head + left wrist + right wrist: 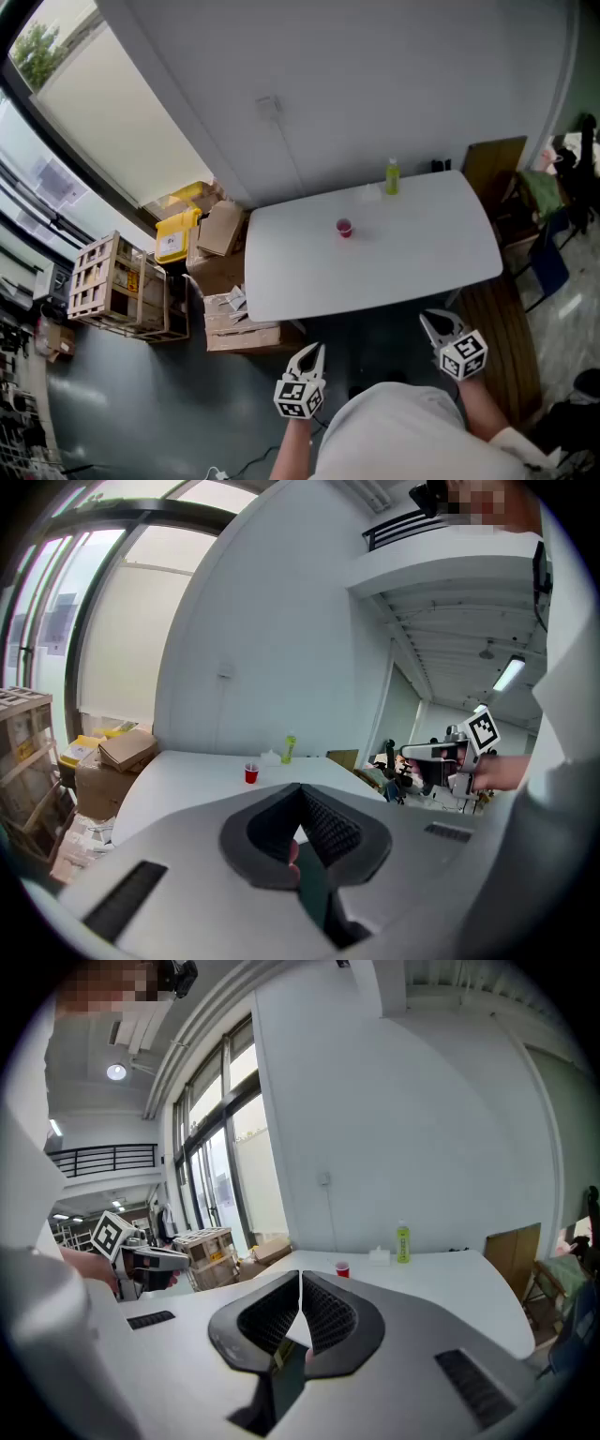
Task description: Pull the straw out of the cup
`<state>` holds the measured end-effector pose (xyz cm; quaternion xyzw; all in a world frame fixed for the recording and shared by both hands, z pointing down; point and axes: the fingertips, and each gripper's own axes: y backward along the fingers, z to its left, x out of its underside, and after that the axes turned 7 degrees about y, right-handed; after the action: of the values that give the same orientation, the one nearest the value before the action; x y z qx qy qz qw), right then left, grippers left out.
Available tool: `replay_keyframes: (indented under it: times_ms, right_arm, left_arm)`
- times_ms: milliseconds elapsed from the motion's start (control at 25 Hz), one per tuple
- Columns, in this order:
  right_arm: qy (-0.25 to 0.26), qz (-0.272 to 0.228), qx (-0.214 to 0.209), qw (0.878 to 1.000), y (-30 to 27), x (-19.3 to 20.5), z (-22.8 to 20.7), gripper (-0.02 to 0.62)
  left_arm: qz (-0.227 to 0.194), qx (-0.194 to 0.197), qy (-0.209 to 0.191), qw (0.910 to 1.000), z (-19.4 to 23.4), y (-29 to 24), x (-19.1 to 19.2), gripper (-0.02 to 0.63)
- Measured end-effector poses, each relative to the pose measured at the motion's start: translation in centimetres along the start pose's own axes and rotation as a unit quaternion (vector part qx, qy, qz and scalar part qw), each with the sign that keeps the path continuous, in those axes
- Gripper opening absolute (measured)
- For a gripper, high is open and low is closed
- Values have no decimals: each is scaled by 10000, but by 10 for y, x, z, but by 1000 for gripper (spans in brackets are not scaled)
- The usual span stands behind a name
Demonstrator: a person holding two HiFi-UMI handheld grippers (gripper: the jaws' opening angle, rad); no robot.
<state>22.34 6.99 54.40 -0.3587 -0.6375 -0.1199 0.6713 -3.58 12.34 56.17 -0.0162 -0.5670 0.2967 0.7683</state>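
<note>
A small red cup (344, 228) stands near the middle of the white table (412, 253); it also shows in the left gripper view (250, 773) and the right gripper view (342, 1268). It is too small to make out a straw. My left gripper (317, 350) and right gripper (430, 320) are held close to my body, short of the table's near edge and well away from the cup. In the left gripper view the left gripper (300, 787) has its jaws together with nothing between them. The right gripper (300, 1275) is likewise shut and empty.
A green bottle (392, 176) and a small white pack (370, 192) stand at the table's far edge by the wall. Cardboard boxes (225, 281), a yellow box (174, 234) and a wooden crate (117, 286) crowd the floor at left. A brown board (494, 164) and a blue chair (548, 262) stand at right.
</note>
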Motion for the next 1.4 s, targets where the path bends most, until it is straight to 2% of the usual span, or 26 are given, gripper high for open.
replay_keyframes:
  times_ms: [800, 1400]
  right_arm:
    - [-68, 8, -66, 10000, 12, 6, -13, 40]
    - [147, 192, -569, 9981, 27, 17, -46, 40]
  left_arm:
    - [-138, -93, -18, 9999, -16, -1, -1, 2]
    - [-295, -472, 27, 9984, -45, -15, 7, 2]
